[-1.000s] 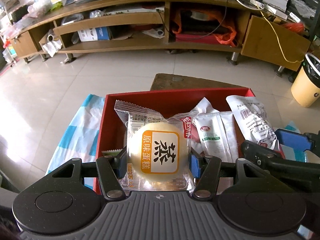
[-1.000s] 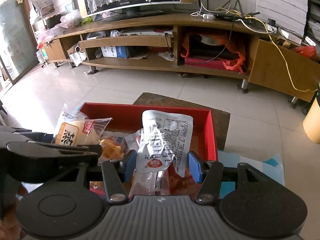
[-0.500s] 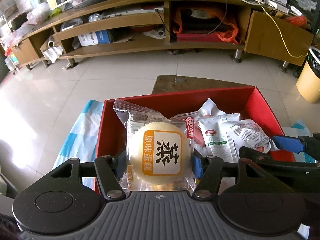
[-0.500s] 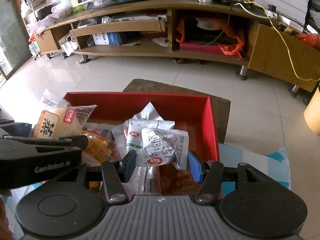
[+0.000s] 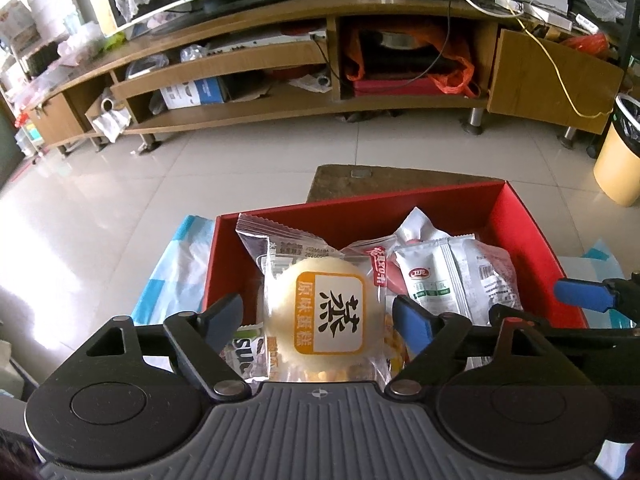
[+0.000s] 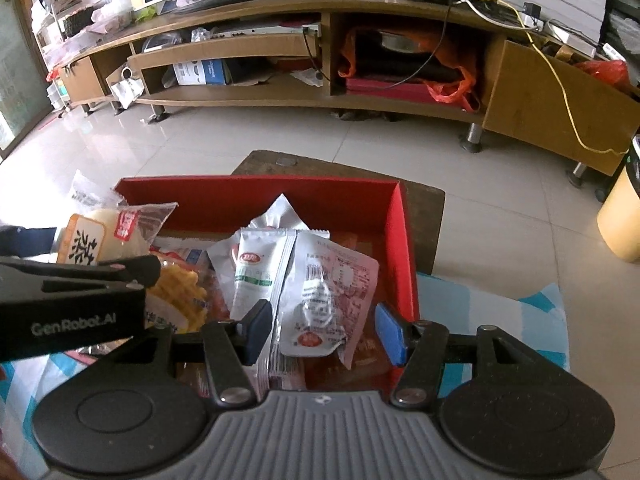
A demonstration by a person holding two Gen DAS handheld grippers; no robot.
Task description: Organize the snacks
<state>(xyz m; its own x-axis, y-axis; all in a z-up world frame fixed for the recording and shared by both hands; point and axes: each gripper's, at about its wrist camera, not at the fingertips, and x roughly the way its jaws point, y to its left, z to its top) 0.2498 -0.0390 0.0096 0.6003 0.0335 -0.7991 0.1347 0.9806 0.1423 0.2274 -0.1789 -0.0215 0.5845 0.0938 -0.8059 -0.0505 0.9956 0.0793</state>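
A red box (image 5: 520, 216) holds several snack packets; it also shows in the right wrist view (image 6: 400, 216). My left gripper (image 5: 320, 320) is open, its fingers apart on either side of a yellow steamed-cake packet (image 5: 328, 312) that rests in the box's left part. My right gripper (image 6: 324, 332) is open around a crumpled white-and-red packet (image 6: 328, 292) lying in the box's right part. A white packet with a green stripe (image 6: 256, 272) lies beside it. A yellow waffle snack (image 6: 176, 292) lies left of that.
The box sits on a blue-and-white cloth (image 6: 500, 320) over a small brown table (image 6: 424, 208). A long wooden TV stand (image 5: 320, 60) lines the far wall across a tiled floor. A yellow bin (image 5: 616, 160) stands at far right.
Both grippers opened: the left let go of the steamed-cake packet, the right let go of the crumpled packet. Both packets now lie in the box, lower than before.
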